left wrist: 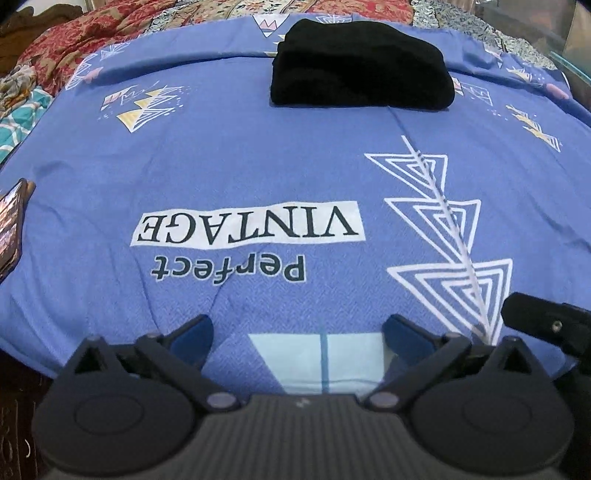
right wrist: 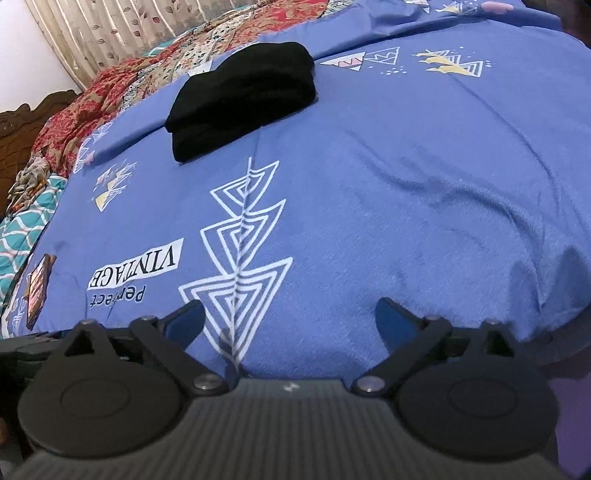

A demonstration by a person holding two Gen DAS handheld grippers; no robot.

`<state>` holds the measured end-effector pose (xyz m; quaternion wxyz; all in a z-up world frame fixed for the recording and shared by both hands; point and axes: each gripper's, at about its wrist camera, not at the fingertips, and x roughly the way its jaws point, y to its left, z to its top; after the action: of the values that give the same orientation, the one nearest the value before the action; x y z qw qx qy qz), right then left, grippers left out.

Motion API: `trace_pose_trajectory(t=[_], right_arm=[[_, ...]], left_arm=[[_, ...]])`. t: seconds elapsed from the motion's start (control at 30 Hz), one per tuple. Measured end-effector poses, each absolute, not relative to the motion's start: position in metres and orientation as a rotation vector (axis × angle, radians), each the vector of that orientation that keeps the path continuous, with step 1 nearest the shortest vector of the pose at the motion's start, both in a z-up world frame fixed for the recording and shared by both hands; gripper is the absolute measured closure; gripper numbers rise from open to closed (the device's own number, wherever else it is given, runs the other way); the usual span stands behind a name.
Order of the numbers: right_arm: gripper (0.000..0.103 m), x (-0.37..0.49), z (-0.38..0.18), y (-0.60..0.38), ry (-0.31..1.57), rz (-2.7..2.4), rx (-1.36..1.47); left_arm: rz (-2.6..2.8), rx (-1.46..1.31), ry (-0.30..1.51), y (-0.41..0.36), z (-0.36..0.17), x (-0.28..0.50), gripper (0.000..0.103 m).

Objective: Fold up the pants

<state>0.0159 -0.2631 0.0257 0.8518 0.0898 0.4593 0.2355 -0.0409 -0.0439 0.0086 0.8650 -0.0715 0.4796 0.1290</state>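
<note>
A blue bedsheet [left wrist: 258,158] printed with white triangles and the words "Perfect VINTAGE" covers the bed. A red floral quilt [right wrist: 110,85] lies bunched along its far side, a teal patterned cloth [right wrist: 22,236] beside it, leaf-print curtains [right wrist: 110,29] behind

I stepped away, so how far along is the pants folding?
Looks essentially done: the black fabric pants lie as a compact folded stack on the blue printed bedsheet. Nothing in hand: the left hand-held gripper and right hand-held gripper are open, away from them. Nothing visible remains.
</note>
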Motion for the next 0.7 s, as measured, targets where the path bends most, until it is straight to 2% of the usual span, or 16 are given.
trace_pose_trajectory(t=[0.7], right_arm=[[0.0, 0.0141, 0.0242, -0.2608, 0.974, 0.46, 0.215]], left_arm=[[0.28, -0.153, 1.049, -0.0425, 0.0077, -0.0316, 0.0]])
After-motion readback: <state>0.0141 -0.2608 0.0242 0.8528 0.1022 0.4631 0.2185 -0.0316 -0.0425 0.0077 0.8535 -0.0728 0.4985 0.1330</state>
